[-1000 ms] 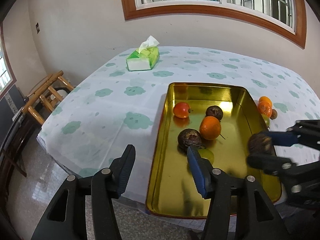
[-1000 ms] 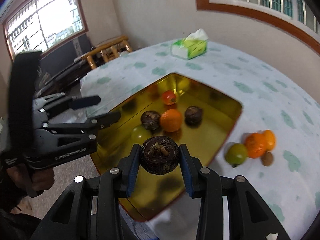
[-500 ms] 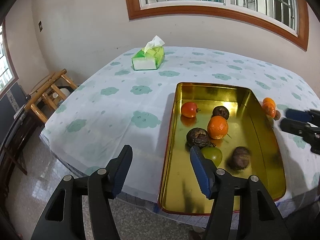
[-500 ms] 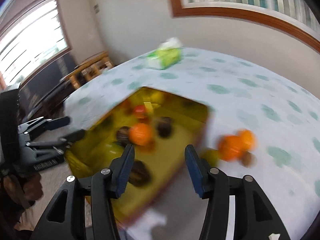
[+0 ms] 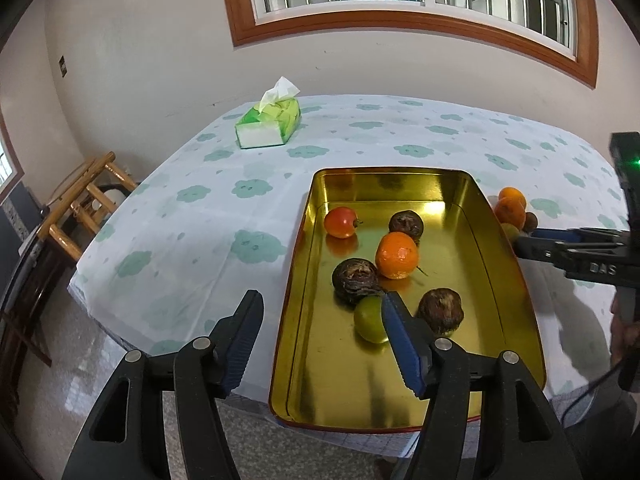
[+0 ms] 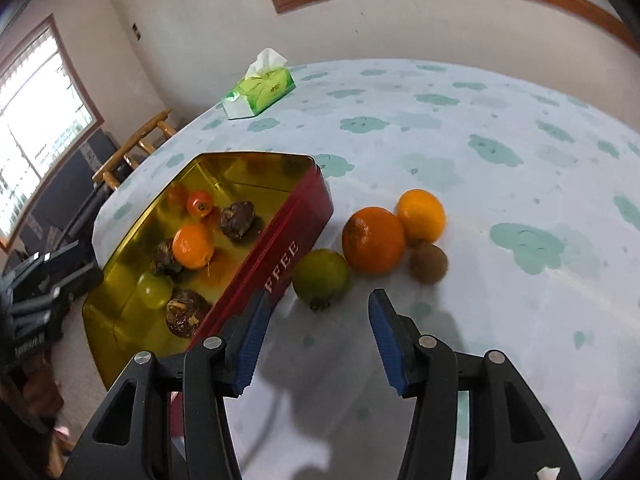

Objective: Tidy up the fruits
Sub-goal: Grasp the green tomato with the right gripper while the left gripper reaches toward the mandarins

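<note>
Gold tray [image 5: 500, 248] on the table's near edge holds six fruits. Four more, green fruit [image 6: 321, 277] nearest, sit just outside its red wall. My right gripper [image 6: 316, 340] and left gripper [image 5: 320, 340]: both spread, empty.

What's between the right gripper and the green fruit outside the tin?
Nothing visible. The open right gripper faces the green fruit across bare tablecloth; the tin sits left, the oranges behind.
</note>
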{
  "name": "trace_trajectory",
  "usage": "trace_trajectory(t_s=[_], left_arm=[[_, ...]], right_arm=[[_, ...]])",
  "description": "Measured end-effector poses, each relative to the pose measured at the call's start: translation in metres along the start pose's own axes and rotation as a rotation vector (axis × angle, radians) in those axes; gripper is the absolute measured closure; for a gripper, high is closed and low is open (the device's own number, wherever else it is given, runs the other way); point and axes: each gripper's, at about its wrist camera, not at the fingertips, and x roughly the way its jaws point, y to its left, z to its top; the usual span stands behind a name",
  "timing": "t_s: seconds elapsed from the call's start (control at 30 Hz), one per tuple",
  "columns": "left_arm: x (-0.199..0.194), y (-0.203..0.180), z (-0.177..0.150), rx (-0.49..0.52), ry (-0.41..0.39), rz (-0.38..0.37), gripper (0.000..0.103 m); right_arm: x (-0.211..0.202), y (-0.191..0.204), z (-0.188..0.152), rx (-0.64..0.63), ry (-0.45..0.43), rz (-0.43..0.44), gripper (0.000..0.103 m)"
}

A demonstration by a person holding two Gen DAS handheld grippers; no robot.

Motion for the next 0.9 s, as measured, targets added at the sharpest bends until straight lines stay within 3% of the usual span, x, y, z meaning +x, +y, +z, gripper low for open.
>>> trace_trajectory(t_s=[0.07,0.3,0.5,0.77,0.9], left_arm=[[0.0,0.0,0.0,-0.001,0.001,-0.004,0.04],[0.002,-0.012,0.002,0.033,0.009,-0.002,0.04],[-0.013,-0.032,0.016,0.137,-0.04,-0.06,0.04],[-0.019,-0.089,0.072,0.322,-0.08,-0.3,0.037],[-0.003,-0.131,0.102,0.487,-0.055,-0.395,0.037]], right_arm=[[0.008,0.002,0.003,0.004,0.008,-0.01,0.054],[0.032,-0.002,0.01,0.058,0.044,-0.002,0.071],[0.001,-0.018,-0.01,0.054,0.018,-0.001,0.072],[-0.07,-0.097,-0.05,0.044,-0.028,-0.302,0.072],[-0.085,-0.133,-0.055,0.104,-0.048,-0.341,0.072]])
